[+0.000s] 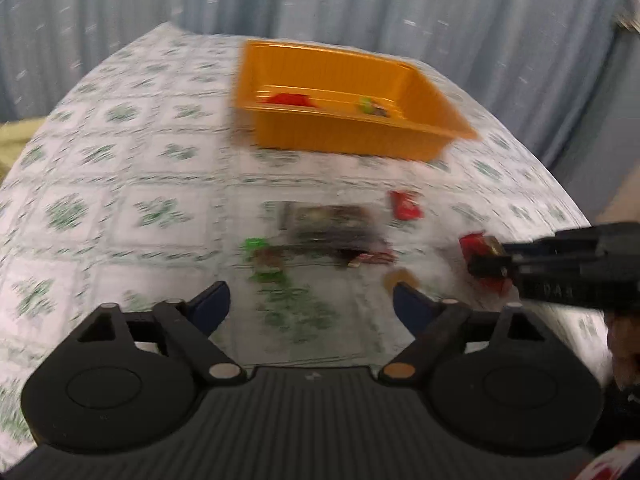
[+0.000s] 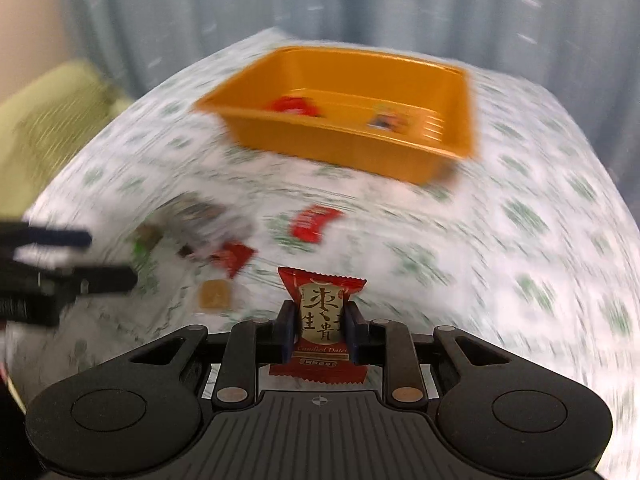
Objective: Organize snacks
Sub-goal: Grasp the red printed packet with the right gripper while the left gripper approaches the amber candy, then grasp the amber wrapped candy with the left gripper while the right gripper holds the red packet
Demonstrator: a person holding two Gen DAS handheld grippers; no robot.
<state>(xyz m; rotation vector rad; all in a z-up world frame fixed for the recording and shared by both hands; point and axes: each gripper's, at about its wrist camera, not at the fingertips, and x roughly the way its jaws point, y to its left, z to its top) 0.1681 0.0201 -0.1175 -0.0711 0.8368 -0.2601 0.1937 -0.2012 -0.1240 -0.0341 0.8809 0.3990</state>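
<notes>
- Right gripper [image 2: 319,330]: black plastic body with a ribbed plate, dark blue pads. Jaws clamped on a red candied-date packet [image 2: 320,320], a glossy foil pillow pack with crimped, serrated ends and a cream label with dark characters. The packet stands upright between the pads, its top edge above the fingertips.
- Left gripper [image 1: 310,300]: same black build, blue wedge-shaped fingertips [image 1: 210,304] spread wide with nothing between them, over the tablecloth.
- Tablecloth [image 1: 120,200]: white, smooth and slightly shiny, printed with a grid of green floral squares. It covers a table with a rounded far edge.
- Just beyond the left gripper's tips: a small flat tan square piece [image 2: 216,294], a green-wrapped sweet [image 1: 256,246], both blurred.
- Further on, a cluster of loose snacks: a dark, crinkly clear-wrapped pack [image 1: 332,220], a small red packet [image 2: 234,258] touching its edge, and another red sachet [image 2: 314,222] lying apart and flat.
- Beyond those: orange tray [image 2: 460,92], a rectangular thin moulded plastic tub with sloped walls, rolled rim and ribbed floor. Inside lie a red wrapper [image 2: 294,105] and a small multicoloured sweet [image 2: 386,120], well apart.
- Farthest: a pale blue-grey curtain [image 2: 360,0] hanging in soft vertical folds; a yellow-green cushion-like shape [image 2: 48,120] at the left edge of the right wrist view.
</notes>
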